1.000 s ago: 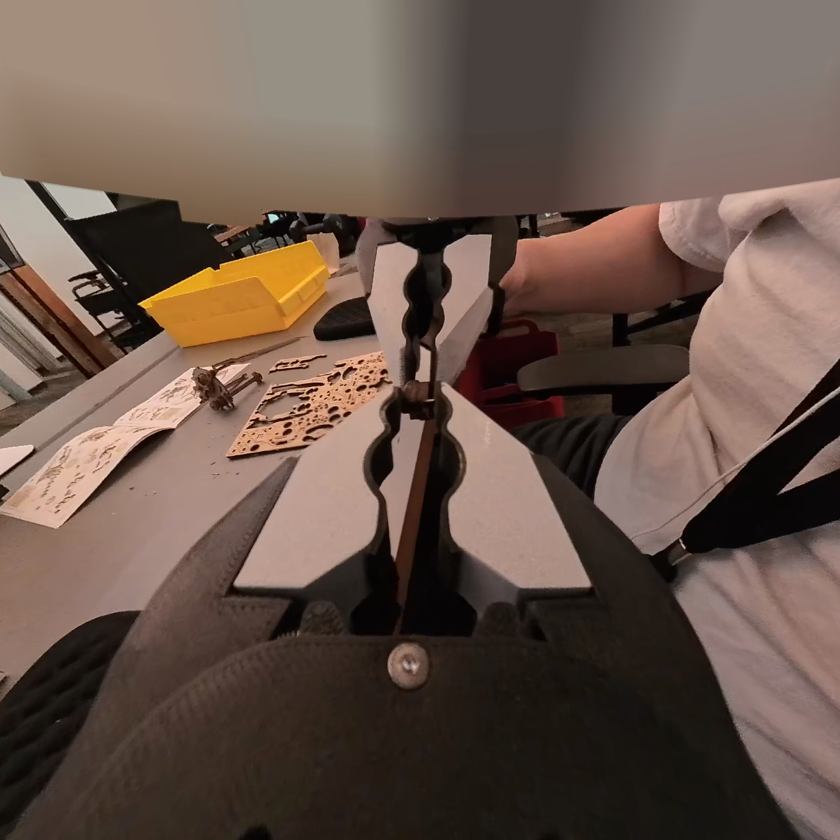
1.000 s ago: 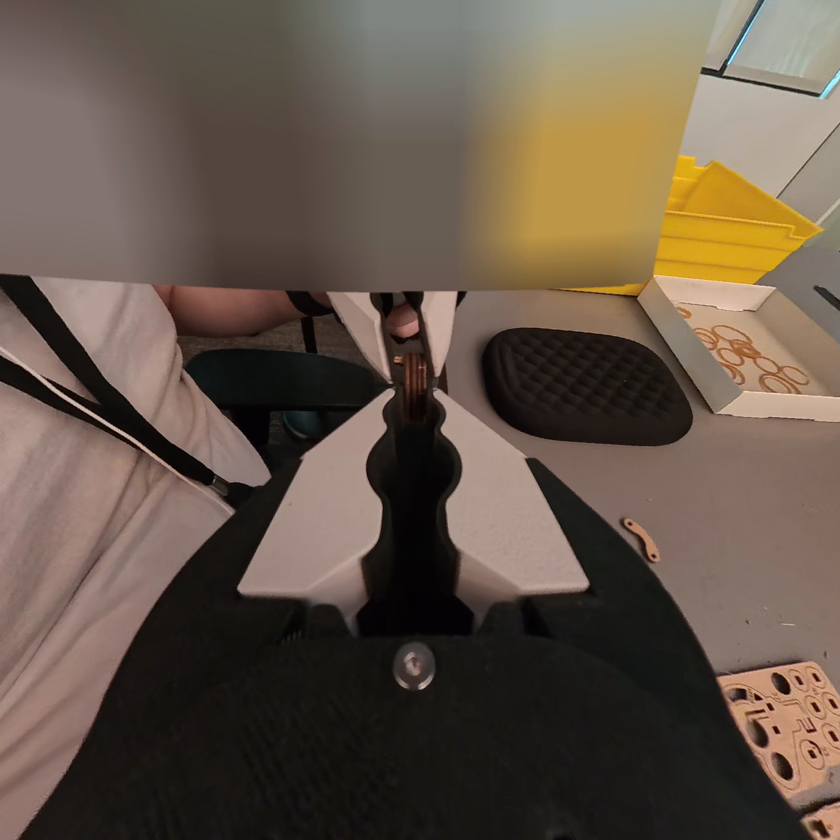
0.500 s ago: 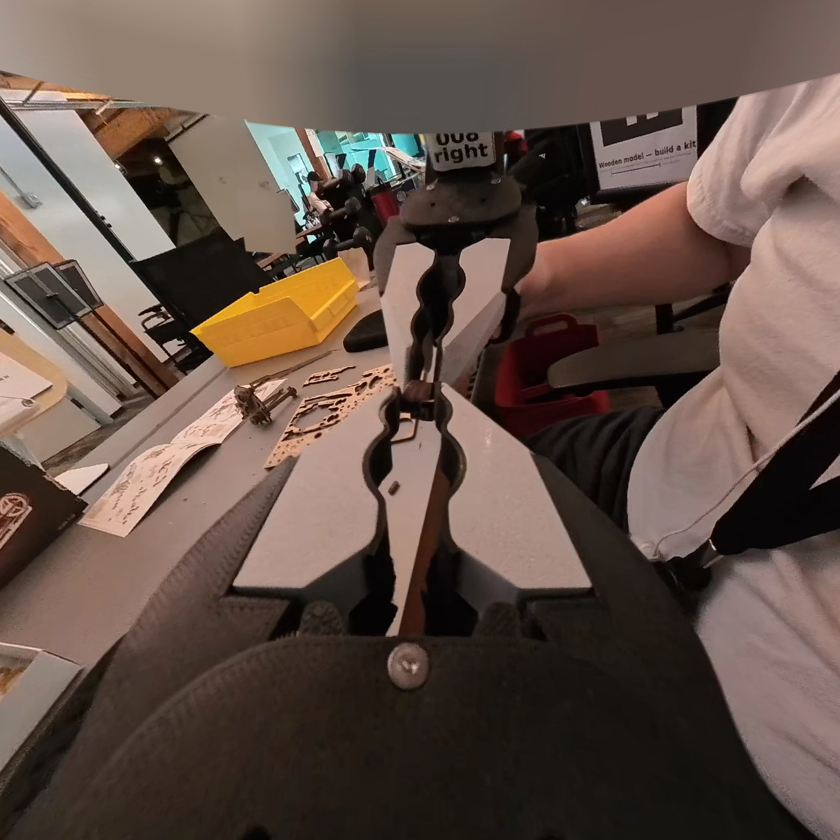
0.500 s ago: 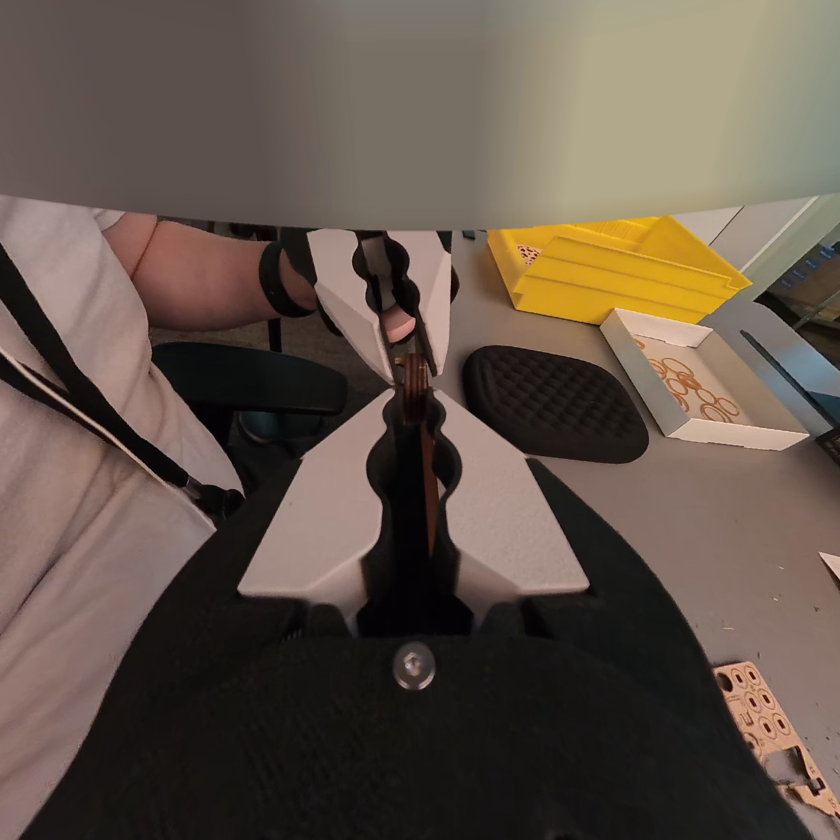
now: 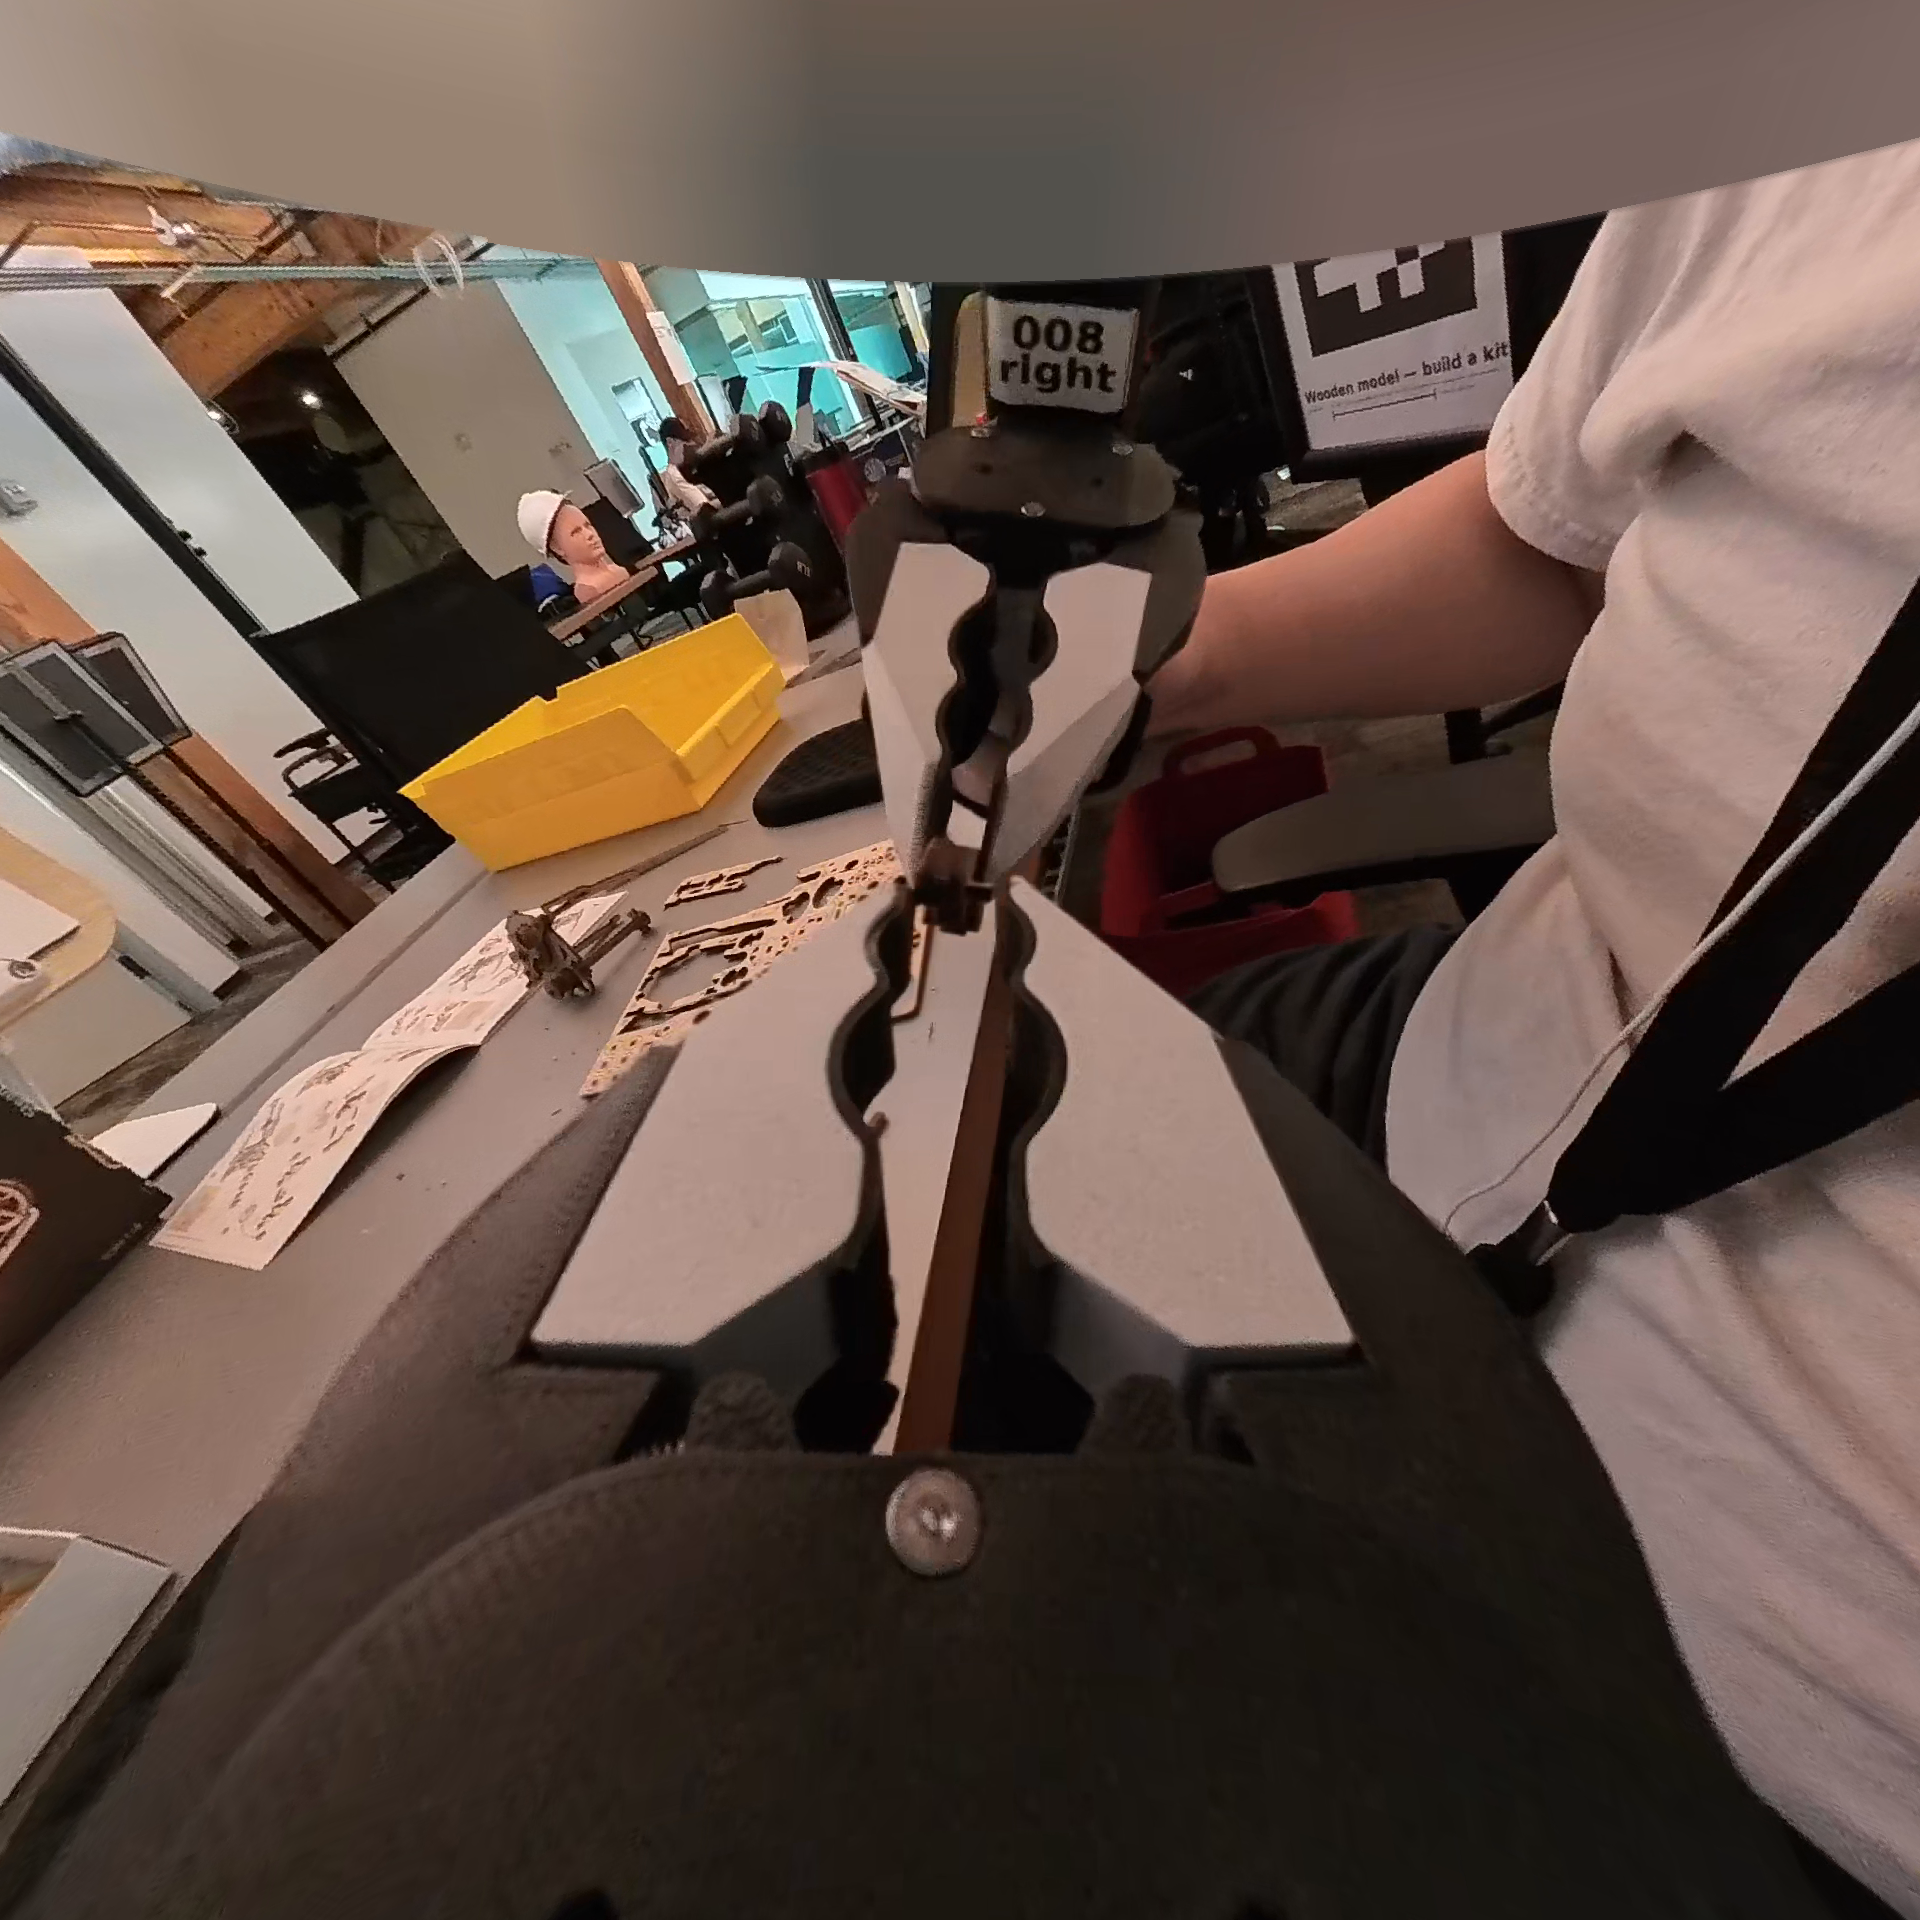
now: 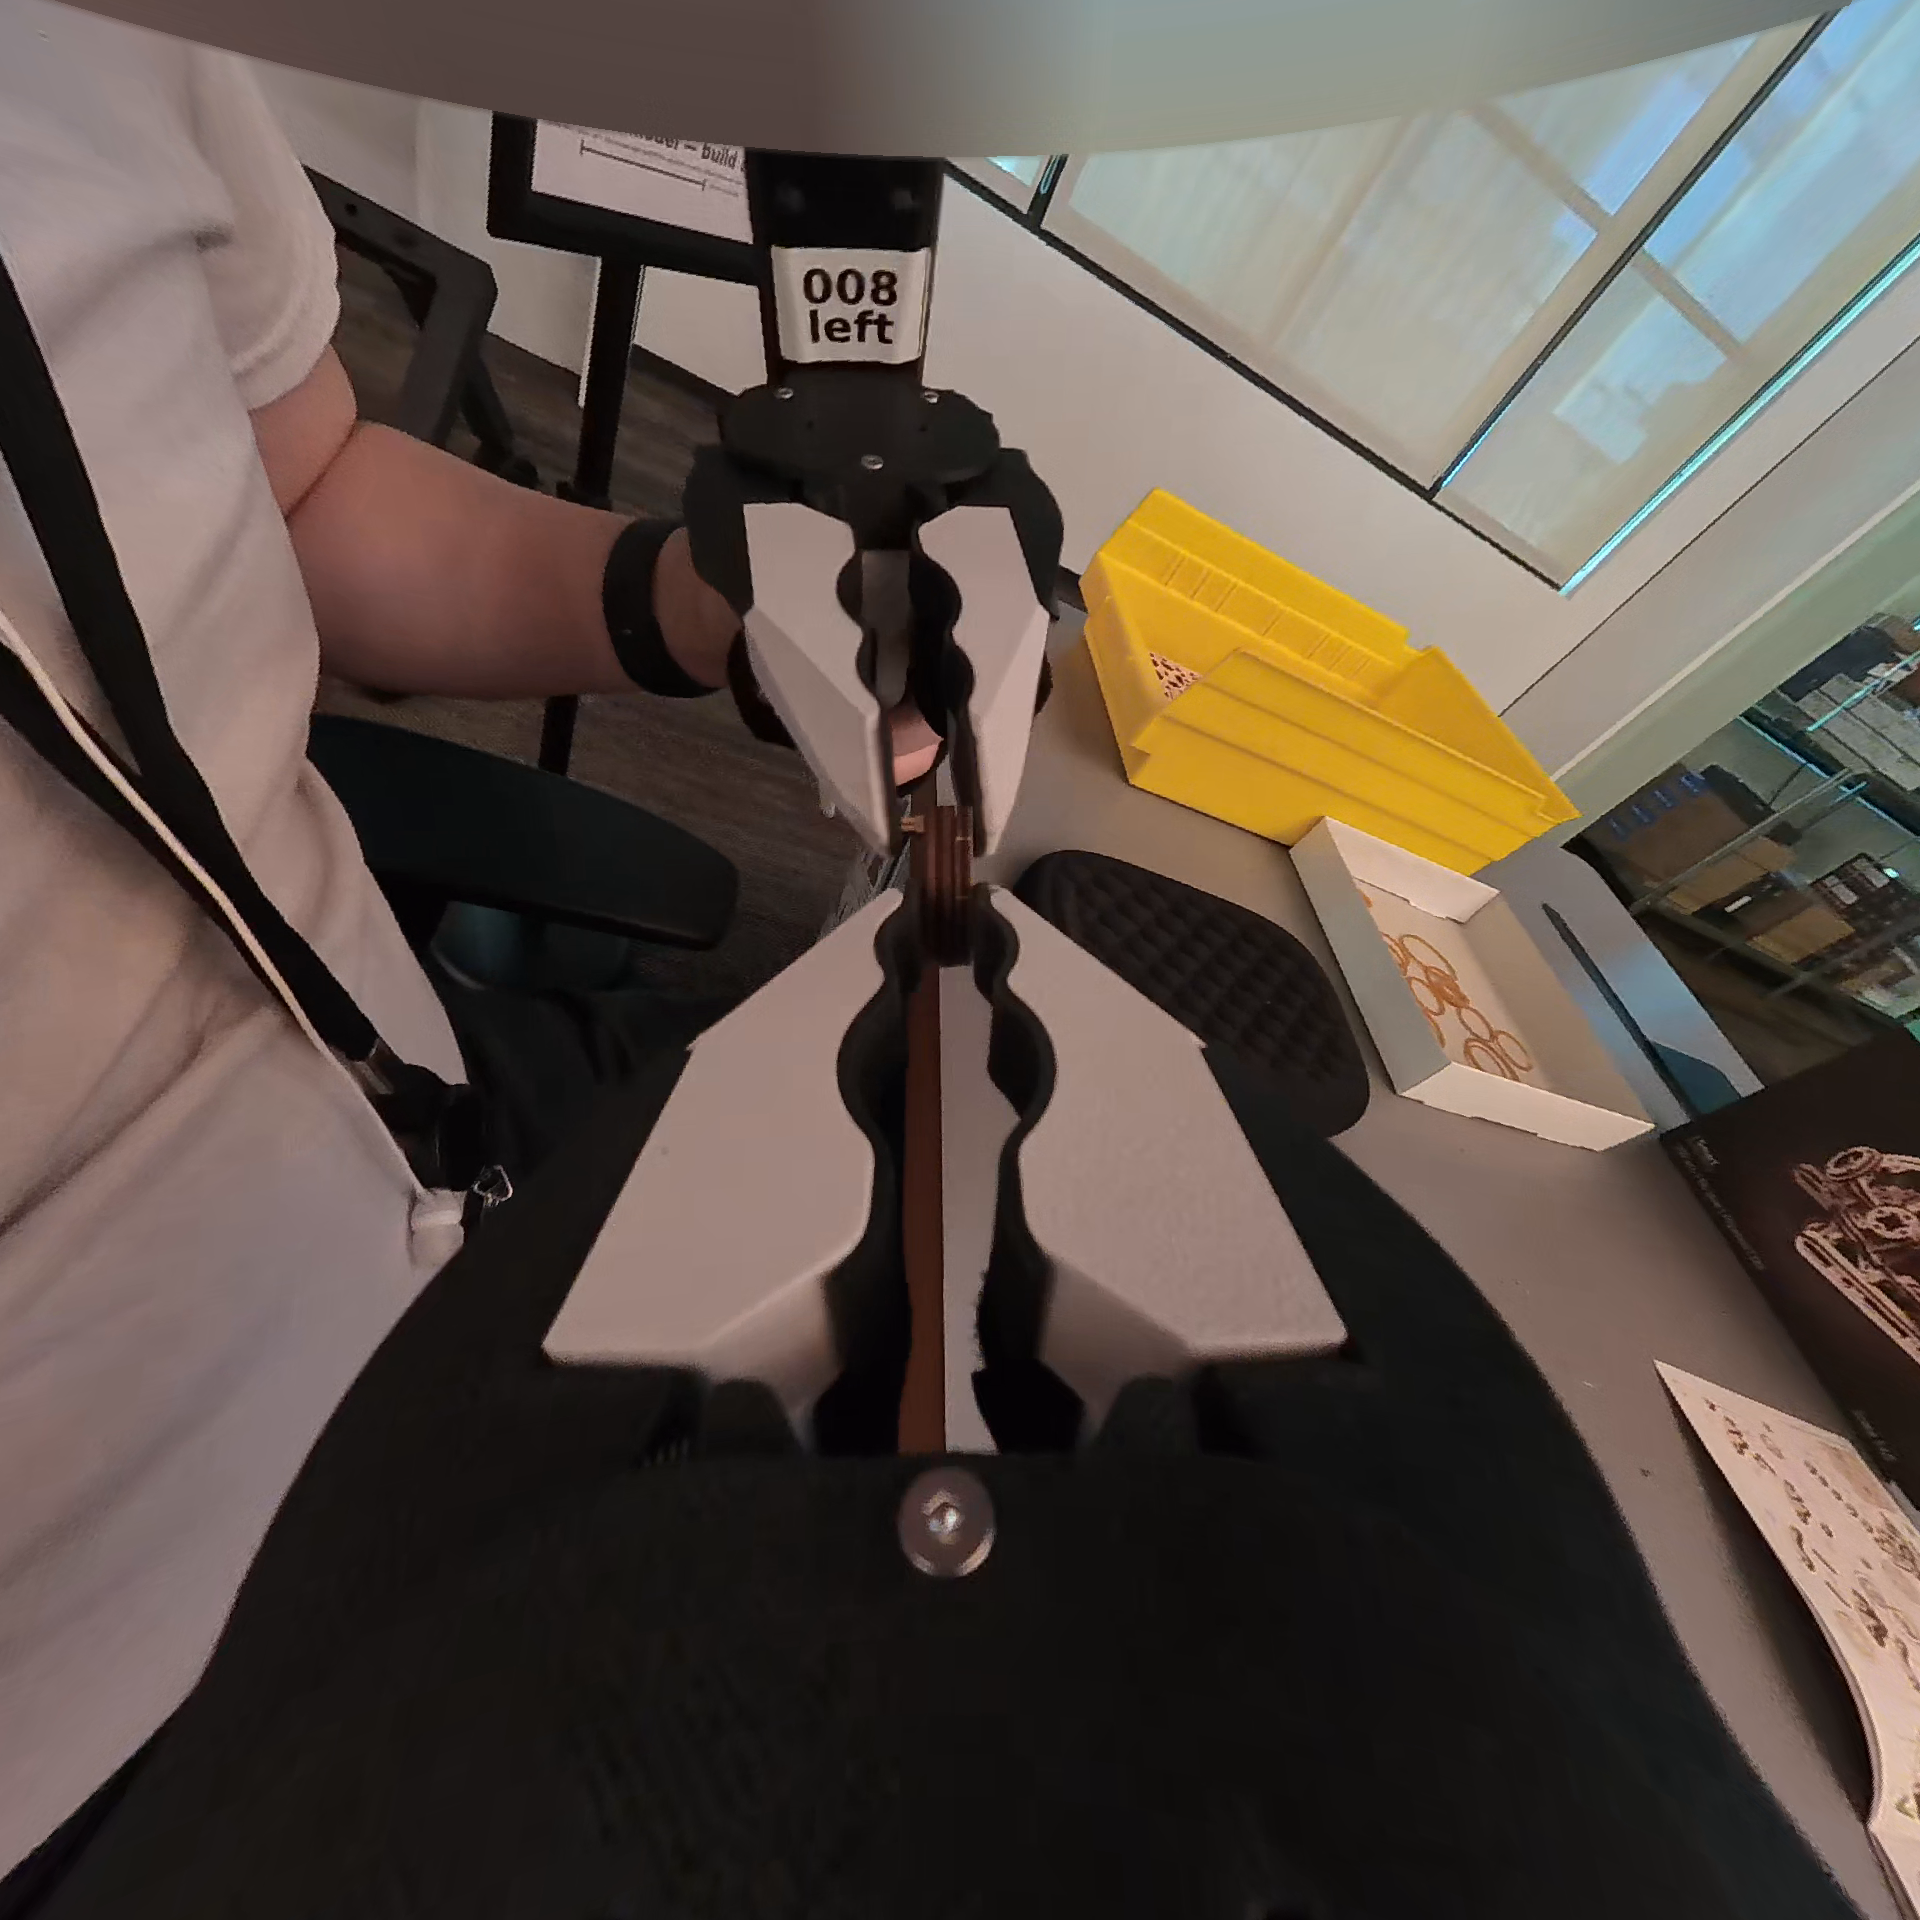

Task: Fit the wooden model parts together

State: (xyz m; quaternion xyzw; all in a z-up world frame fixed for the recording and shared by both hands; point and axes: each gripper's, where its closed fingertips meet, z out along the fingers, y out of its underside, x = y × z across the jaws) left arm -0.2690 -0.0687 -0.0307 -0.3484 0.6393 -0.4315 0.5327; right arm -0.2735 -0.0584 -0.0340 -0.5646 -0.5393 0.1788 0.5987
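Note:
Both grippers are held in the air in front of the person's torso, tip to tip. My left gripper (image 5: 951, 920) is shut on a thin wooden part (image 5: 961, 1143) seen edge-on between its fingers. My right gripper (image 6: 940, 920) is shut on a small layered wooden part (image 6: 943, 883) that sticks out of its tips. In the left wrist view the right gripper (image 5: 951, 868) points down at my tips, and the small wooden pieces (image 5: 948, 894) meet there. In the right wrist view the left gripper (image 6: 930, 821) touches the layered part from above.
On the grey table (image 5: 260, 1340) lie a yellow bin (image 5: 613, 758), a cut-out wooden sheet (image 5: 717, 956), a small wooden assembly (image 5: 566, 951) and a booklet (image 5: 343, 1101). The right wrist view shows yellow bins (image 6: 1309, 707), a white tray of rings (image 6: 1444, 997), a black pad (image 6: 1195, 987) and a dark box (image 6: 1818, 1226).
Both grippers have tilted upward and risen above the table while staying tip to tip. More of each opposite gripper and of the room behind shows now.

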